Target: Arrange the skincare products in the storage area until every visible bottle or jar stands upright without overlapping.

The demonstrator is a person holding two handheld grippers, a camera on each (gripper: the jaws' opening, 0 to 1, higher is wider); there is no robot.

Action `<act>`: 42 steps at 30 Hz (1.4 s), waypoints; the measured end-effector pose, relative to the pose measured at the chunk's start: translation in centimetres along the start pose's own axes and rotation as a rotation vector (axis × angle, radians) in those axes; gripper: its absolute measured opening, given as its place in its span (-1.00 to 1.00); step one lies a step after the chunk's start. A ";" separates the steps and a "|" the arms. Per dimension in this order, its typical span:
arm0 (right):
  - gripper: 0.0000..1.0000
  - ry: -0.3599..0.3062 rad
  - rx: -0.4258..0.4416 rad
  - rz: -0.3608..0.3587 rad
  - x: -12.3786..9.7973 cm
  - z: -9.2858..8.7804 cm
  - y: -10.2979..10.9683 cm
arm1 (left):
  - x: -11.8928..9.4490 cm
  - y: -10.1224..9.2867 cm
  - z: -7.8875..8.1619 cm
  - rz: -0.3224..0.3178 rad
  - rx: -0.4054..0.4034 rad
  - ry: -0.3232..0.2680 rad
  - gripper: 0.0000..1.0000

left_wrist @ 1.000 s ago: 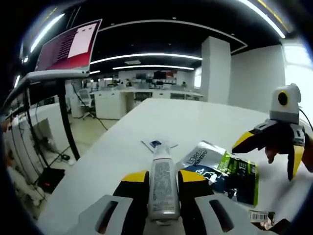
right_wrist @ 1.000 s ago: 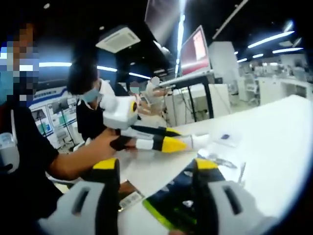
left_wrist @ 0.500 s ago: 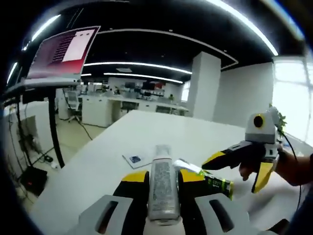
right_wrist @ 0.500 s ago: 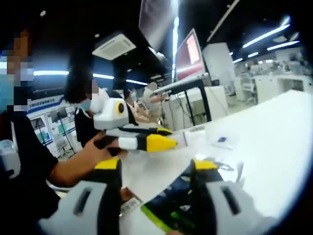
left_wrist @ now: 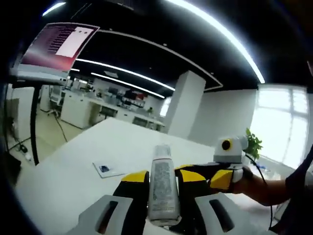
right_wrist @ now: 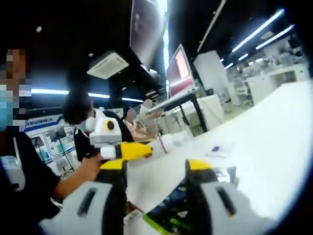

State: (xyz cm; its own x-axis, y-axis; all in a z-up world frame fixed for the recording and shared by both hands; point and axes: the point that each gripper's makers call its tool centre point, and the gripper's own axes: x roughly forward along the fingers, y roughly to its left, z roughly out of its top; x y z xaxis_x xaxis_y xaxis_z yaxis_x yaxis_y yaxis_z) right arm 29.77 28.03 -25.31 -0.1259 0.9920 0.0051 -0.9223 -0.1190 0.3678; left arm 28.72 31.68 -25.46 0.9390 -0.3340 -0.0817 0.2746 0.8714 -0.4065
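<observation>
The left claw [left_wrist: 164,182] sits at the bottom centre of the left gripper view, its 2 yellow-tipped jaws pinching a white bottle [left_wrist: 162,183] by the sides. The bottle runs lengthwise between the jaws with its cap pointing away from the camera, lifted off the desk [left_wrist: 73,171]; a side grip like this probably serves to turn it upright and set it down on its base. Just right of it in that view, the right claw [left_wrist: 198,172] reaches in from the right edge, near the bottle, held by a hand [left_wrist: 247,176].

In the right gripper view the right claw [right_wrist: 155,169] rises at the bottom centre, jaws spread with nothing between them. Below and beyond them, at lower centre, a dark packet [right_wrist: 171,208] with a green edge lies flat on the desk [right_wrist: 274,132]; the spread jaws seem lined up over it, likely to pick it up next. The left claw [right_wrist: 149,148] with the bottle [right_wrist: 171,142] crosses the middle left of that view. A small card [left_wrist: 103,169] lies on the desk at centre left of the left gripper view.
</observation>
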 end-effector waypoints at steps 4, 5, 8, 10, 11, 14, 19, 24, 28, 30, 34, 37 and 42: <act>-0.13 -0.049 0.036 0.011 -0.4 0.9 0.2 | 0.1 -1.2 0.3 -0.049 -0.019 -0.013 -0.57; -0.15 -0.062 0.046 0.016 -0.5 1.1 0.2 | 0.1 -1.6 0.4 -0.063 -0.024 -0.019 -0.57; -0.18 -0.103 0.075 0.026 -0.9 1.9 0.4 | 0.0 -2.5 0.7 -0.098 -0.042 -0.032 -0.57; -0.23 -0.126 0.092 0.034 -1.1 2.3 0.5 | 0.0 -3.3 0.9 -0.131 -0.054 -0.042 -0.57; -0.25 -0.139 0.105 0.041 -1.2 2.6 0.5 | 0.0 -3.7 1.0 -0.146 -0.065 -0.049 -0.57; -0.31 -0.175 0.131 0.053 -1.5 3.2 0.7 | -0.1 -4.8 1.2 -0.190 -0.072 -0.062 -0.57; -0.45 -0.230 0.181 0.097 -2.2 4.2 1.4 | -0.3 -6.3 1.5 -0.257 -0.097 -0.076 -0.57; -0.54 -0.262 0.198 0.126 -2.9 4.9 2.2 | -0.5 -7.3 1.8 -0.300 -0.129 -0.089 -0.57; -0.59 -0.302 0.231 0.169 -3.5 5.8 3.1 | -0.7 -8.2 2.0 -0.345 -0.148 -0.104 -0.57; -0.61 -0.311 0.239 0.185 -3.8 6.1 3.6 | -0.8 -8.6 2.2 -0.369 -0.149 -0.105 -0.57; -0.63 -0.324 0.235 0.211 -4.2 6.6 4.6 | -1.1 -9.4 2.4 -0.404 -0.137 -0.095 -0.57; -0.64 -0.339 0.236 0.231 -4.6 7.1 5.4 | -1.4 -10.1 2.6 -0.429 -0.136 -0.095 -0.57; -0.65 -0.345 0.209 0.240 -5.2 7.6 6.7 | -1.7 -11.3 2.6 -0.474 -0.133 -0.086 -0.57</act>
State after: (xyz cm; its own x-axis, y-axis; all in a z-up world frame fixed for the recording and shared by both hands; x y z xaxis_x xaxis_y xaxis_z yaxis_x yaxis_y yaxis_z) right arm 27.02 22.36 -15.77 -0.1657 0.8975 0.4087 -0.7840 -0.3713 0.4975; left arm 24.53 23.33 -18.34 0.7322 -0.6469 0.2130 0.6519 0.5752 -0.4942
